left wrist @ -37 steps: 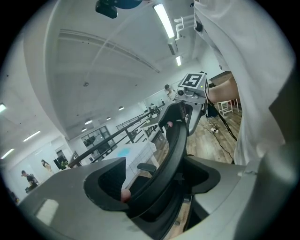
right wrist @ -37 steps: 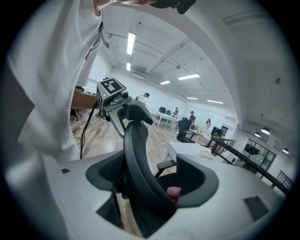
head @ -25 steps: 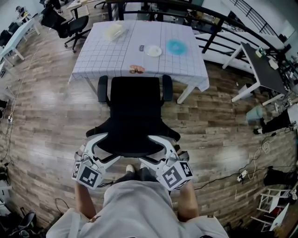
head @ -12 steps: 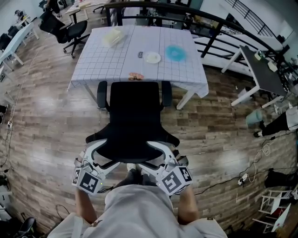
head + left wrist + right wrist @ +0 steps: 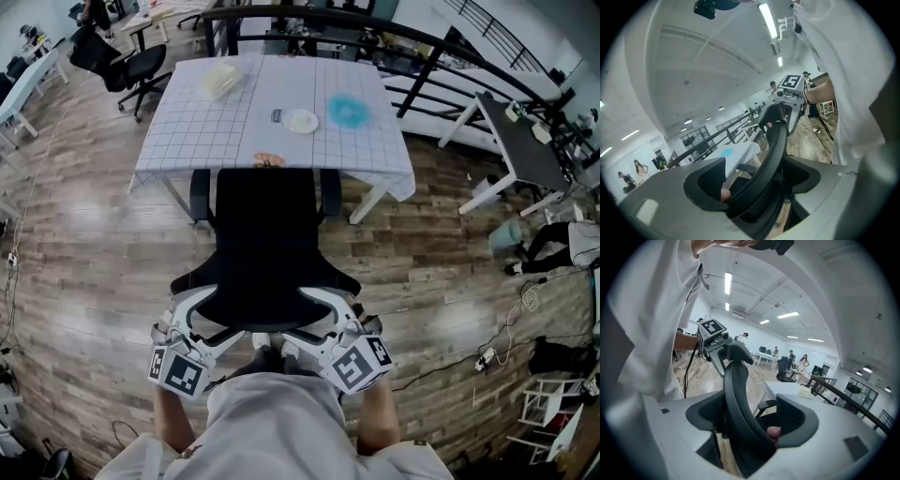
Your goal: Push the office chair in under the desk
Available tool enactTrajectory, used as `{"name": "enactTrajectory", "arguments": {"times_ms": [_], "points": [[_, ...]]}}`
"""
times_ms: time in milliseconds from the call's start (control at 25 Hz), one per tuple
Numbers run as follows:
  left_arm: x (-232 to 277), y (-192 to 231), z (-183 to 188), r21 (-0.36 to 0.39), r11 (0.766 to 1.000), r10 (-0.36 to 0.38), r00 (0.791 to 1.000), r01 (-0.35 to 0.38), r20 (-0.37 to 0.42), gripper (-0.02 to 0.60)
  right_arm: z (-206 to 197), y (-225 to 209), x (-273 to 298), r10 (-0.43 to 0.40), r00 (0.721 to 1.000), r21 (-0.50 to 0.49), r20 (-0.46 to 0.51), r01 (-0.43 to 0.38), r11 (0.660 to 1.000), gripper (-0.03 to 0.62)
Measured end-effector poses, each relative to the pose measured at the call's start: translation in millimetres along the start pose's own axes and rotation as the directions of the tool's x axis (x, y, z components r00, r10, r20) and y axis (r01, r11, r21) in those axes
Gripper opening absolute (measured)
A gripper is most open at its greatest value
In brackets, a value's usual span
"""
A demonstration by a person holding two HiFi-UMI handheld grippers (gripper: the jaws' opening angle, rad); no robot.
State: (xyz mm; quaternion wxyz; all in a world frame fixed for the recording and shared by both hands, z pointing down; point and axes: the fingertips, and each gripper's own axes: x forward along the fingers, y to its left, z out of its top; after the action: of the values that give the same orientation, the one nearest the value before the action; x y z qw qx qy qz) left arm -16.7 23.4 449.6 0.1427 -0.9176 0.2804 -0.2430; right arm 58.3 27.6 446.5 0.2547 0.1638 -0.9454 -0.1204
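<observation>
In the head view a black office chair (image 5: 267, 244) faces the desk (image 5: 197, 131), which wears a white gridded cloth; the chair's armrests are at the desk's front edge. My left gripper (image 5: 192, 305) clasps the left end of the backrest's top rim, and my right gripper (image 5: 336, 305) clasps the right end. The left gripper view has the black backrest rim (image 5: 771, 154) filling the gap of the left gripper (image 5: 754, 183). In the right gripper view the rim (image 5: 736, 399) likewise sits between the pads of the right gripper (image 5: 750, 420). The chair's base is hidden.
On the desk lie a white plate (image 5: 301, 121), a blue round thing (image 5: 352, 112), a pale box (image 5: 218, 81) and a small item (image 5: 268, 160) at the front edge. Another office chair (image 5: 131, 61) stands far left, a dark table (image 5: 525, 141) at right. Cables (image 5: 487, 356) trail over the wooden floor.
The chair has rolled toward the desk, its armrests now at the cloth's front edge. Both grippers have gone forward with the backrest, keeping their hold.
</observation>
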Motion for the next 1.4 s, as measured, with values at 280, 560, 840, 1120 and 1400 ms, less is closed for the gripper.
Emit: {"name": "enactTrajectory", "arguments": {"times_ms": [280, 560, 840, 1120, 1400], "points": [[6, 13, -2, 0.004, 1.0, -0.007, 1.0, 0.007, 0.008, 0.382, 0, -13, 6, 0.006, 1.0, 0.007, -0.005, -0.005, 1.0, 0.351], [13, 22, -2, 0.0, 1.0, -0.013, 1.0, 0.013, 0.008, 0.382, -1, -24, 10, 0.008, 1.0, 0.01, 0.0, -0.008, 1.0, 0.352], [22, 28, -4, -0.011, 1.0, -0.012, 1.0, 0.012, -0.005, 0.388, -5, -33, 12, 0.009, 1.0, 0.004, -0.001, -0.009, 1.0, 0.353], [33, 35, -3, -0.02, 1.0, -0.015, 1.0, 0.015, -0.01, 0.388, -11, -46, 13, 0.024, 1.0, 0.003, -0.005, -0.023, 1.0, 0.353], [45, 44, -4, -0.029, 1.0, -0.003, 1.0, 0.003, -0.017, 0.388, -15, -60, 15, 0.031, 0.999, -0.019, 0.014, -0.031, 0.999, 0.353]]}}
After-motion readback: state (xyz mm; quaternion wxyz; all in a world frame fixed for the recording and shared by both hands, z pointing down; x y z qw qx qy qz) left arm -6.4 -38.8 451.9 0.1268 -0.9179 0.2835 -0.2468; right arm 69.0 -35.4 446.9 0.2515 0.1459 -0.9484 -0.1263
